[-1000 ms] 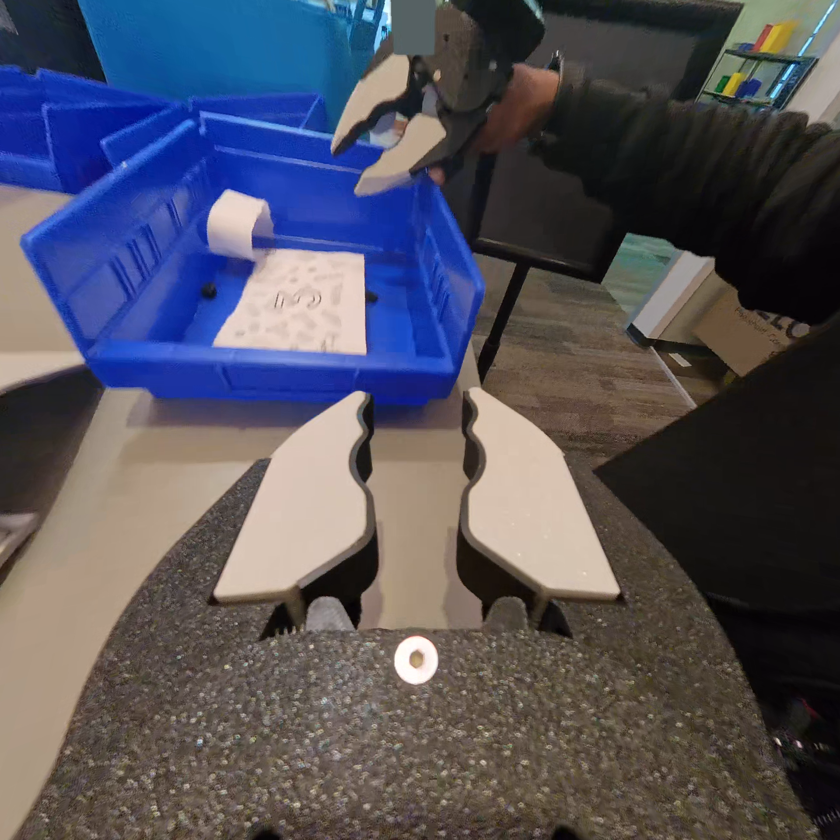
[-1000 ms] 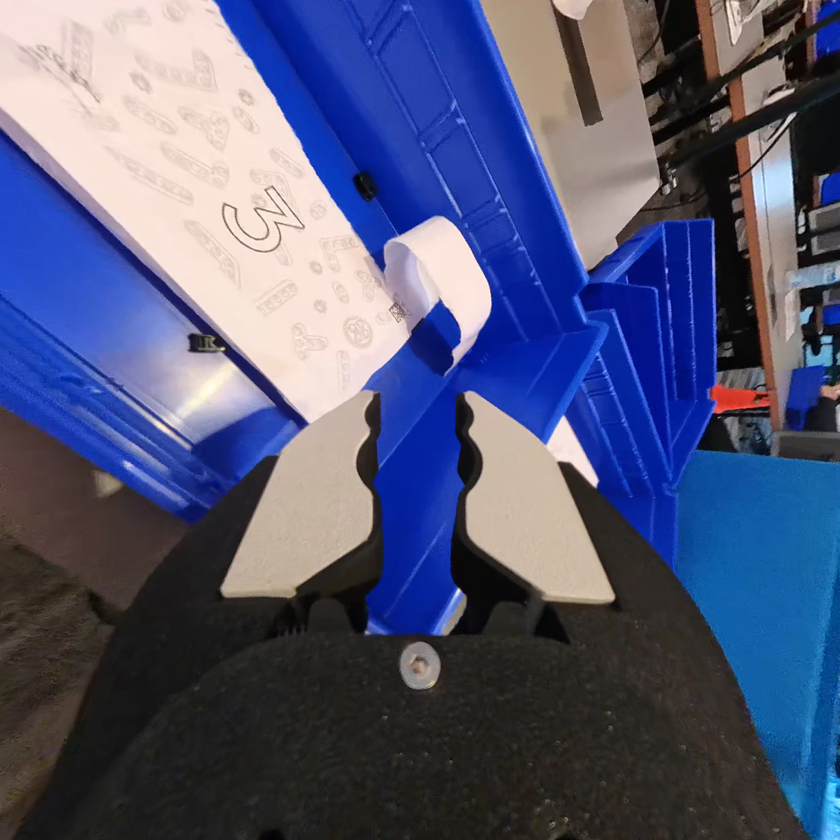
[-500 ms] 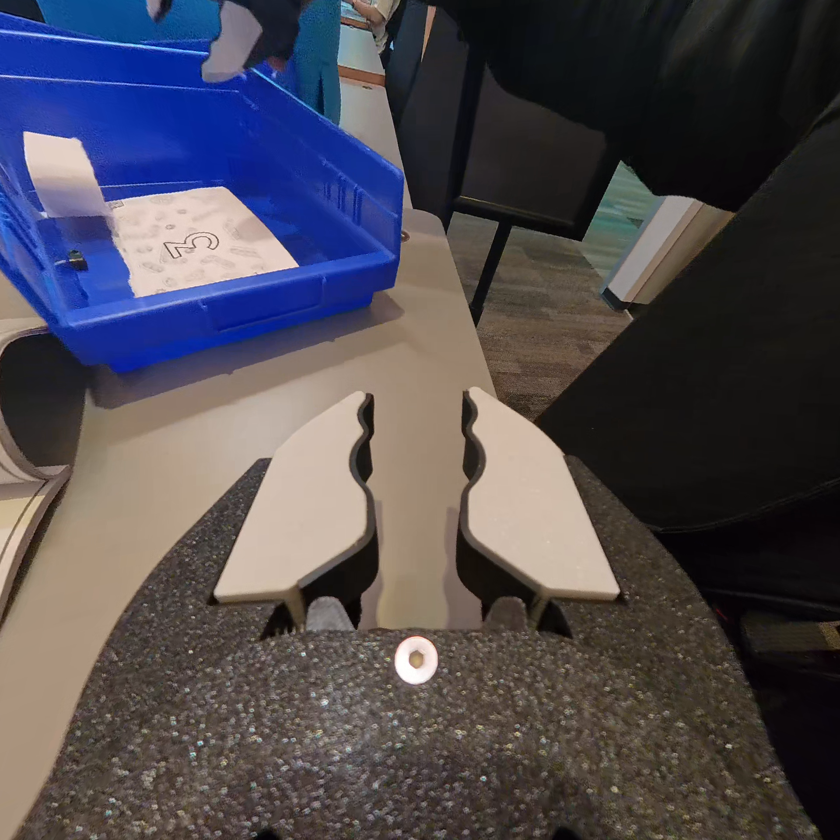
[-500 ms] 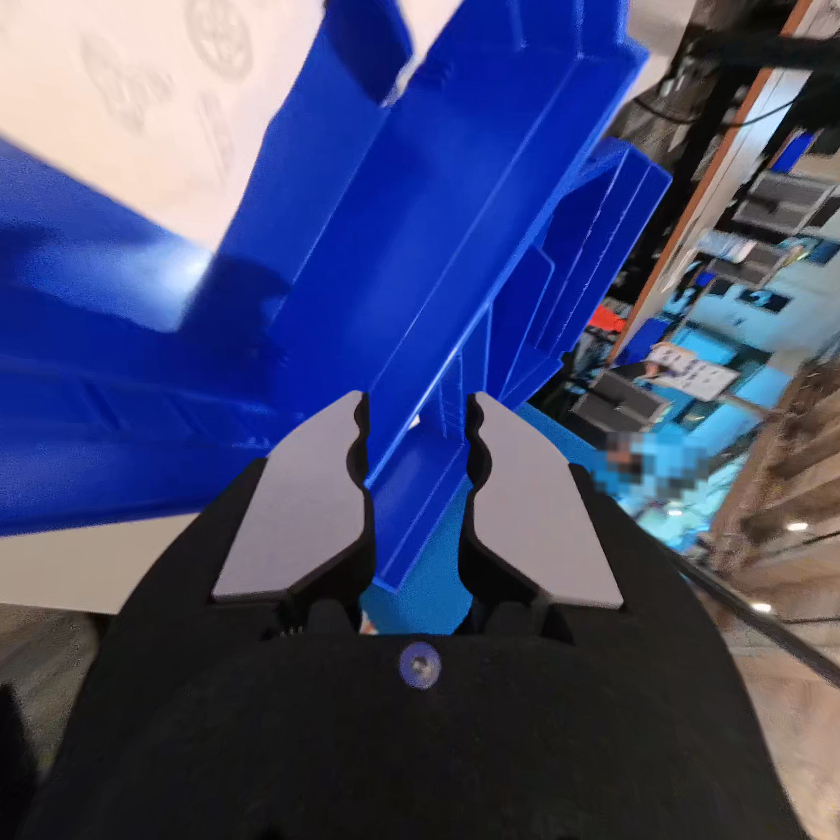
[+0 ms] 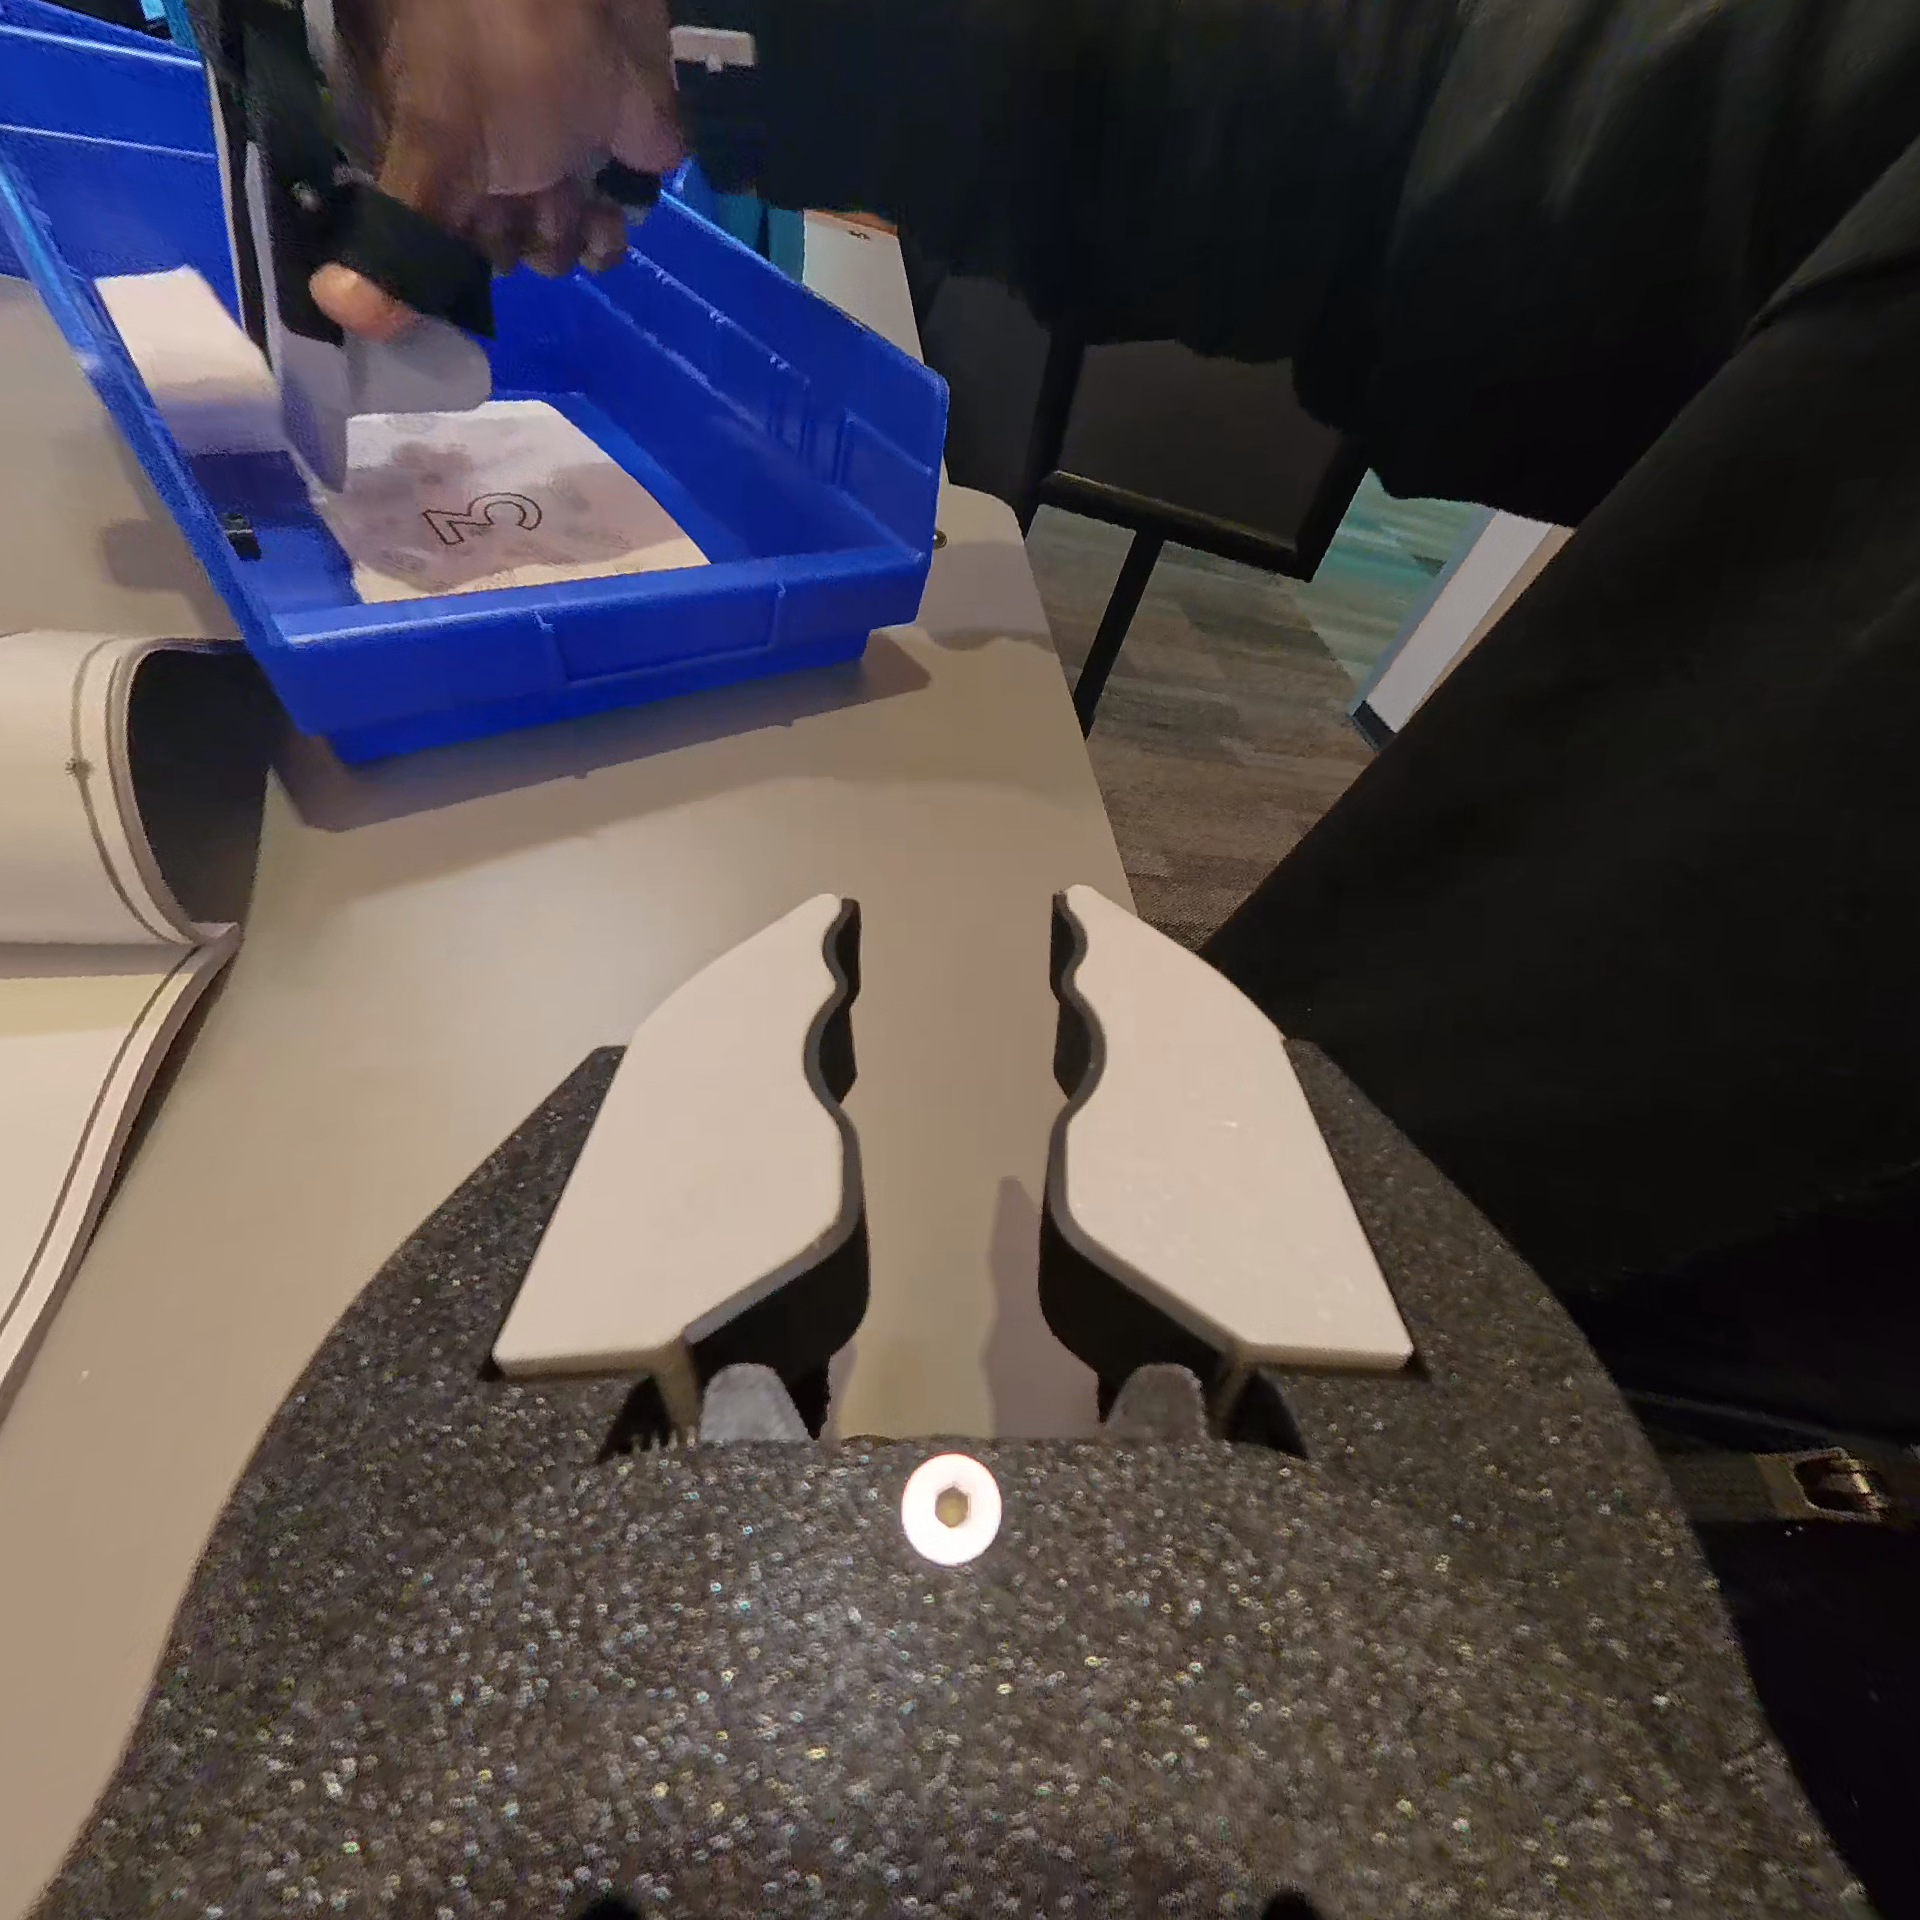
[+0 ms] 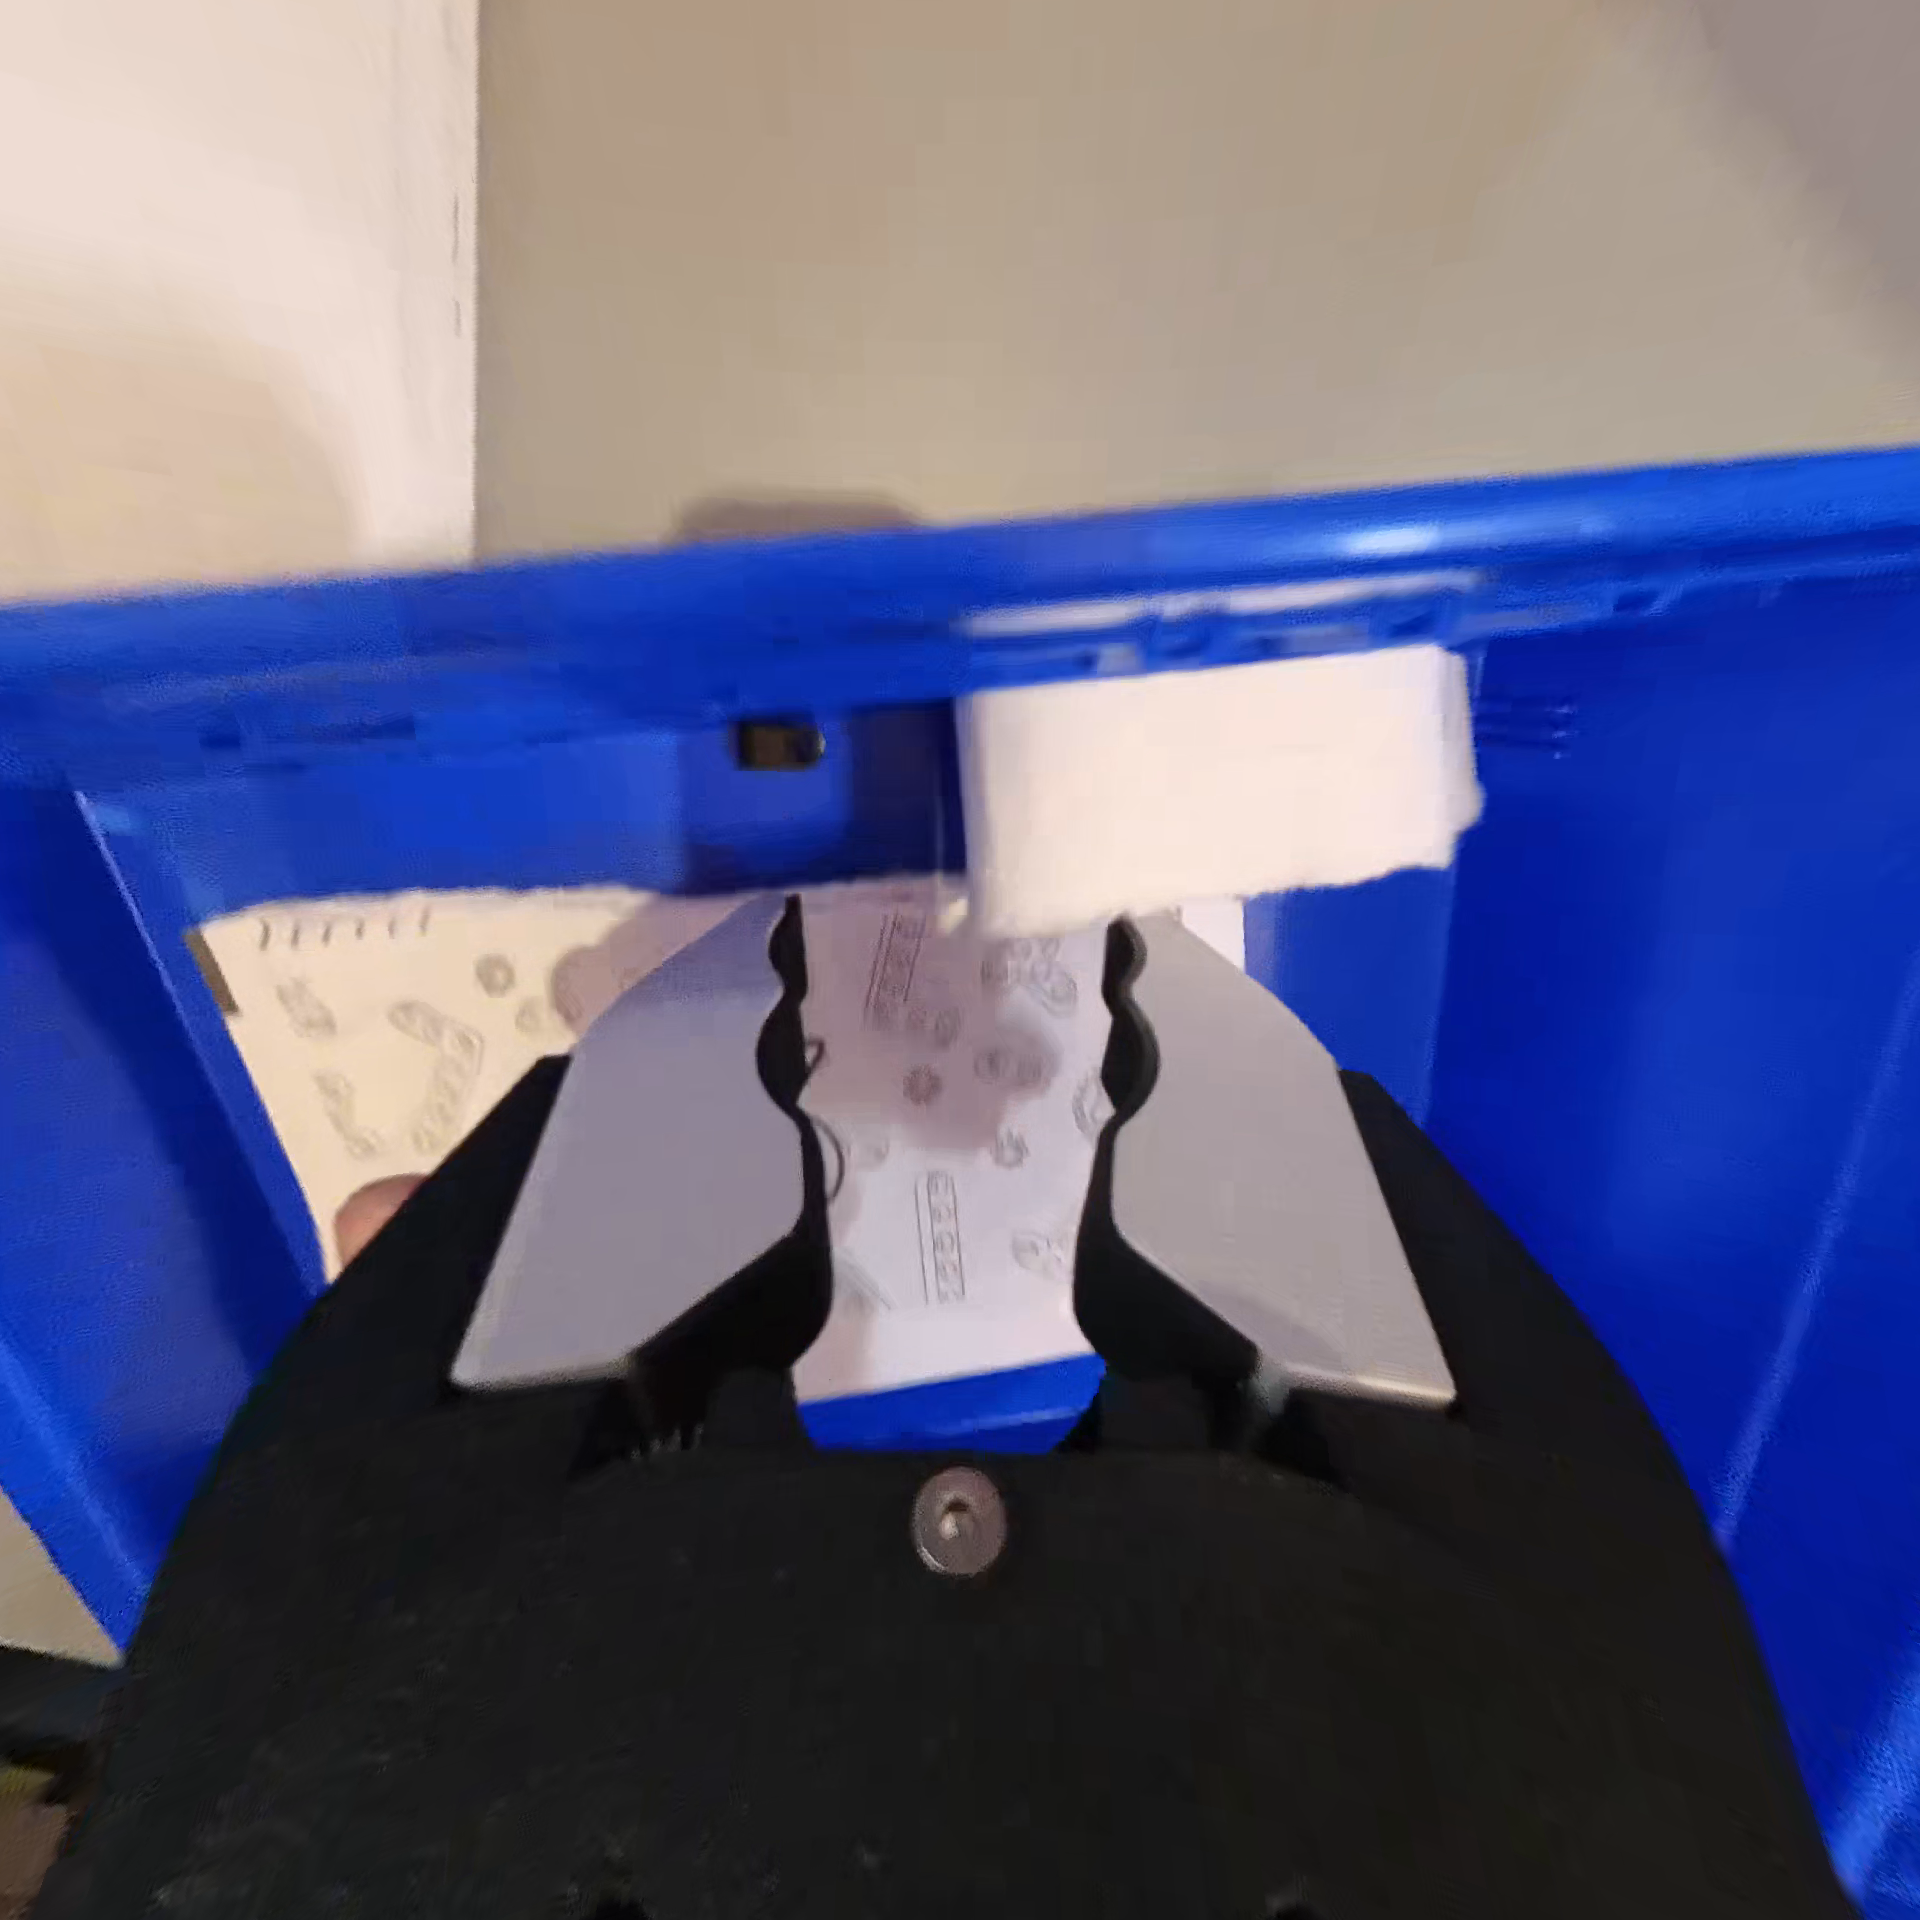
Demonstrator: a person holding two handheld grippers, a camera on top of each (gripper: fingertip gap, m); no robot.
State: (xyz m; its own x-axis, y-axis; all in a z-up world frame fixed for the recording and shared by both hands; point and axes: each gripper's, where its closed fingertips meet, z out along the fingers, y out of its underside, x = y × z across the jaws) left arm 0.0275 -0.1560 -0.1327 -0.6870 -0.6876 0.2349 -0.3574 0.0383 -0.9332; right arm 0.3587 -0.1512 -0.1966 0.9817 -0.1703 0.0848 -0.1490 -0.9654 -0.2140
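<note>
My right gripper (image 6: 951,935) inside blue bin (image 6: 1039,592), jaws wide over printed sheet (image 6: 416,1039), curled white strip (image 6: 1216,790) just ahead, small black part (image 6: 774,744) by far wall, my left gripper (image 5: 954,914) parted, bare over grey table (image 5: 623,935).

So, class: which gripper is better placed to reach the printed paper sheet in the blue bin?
Right. The right gripper is open inside the blue bin, just above the printed paper sheet; the left gripper hovers over bare table.
</note>
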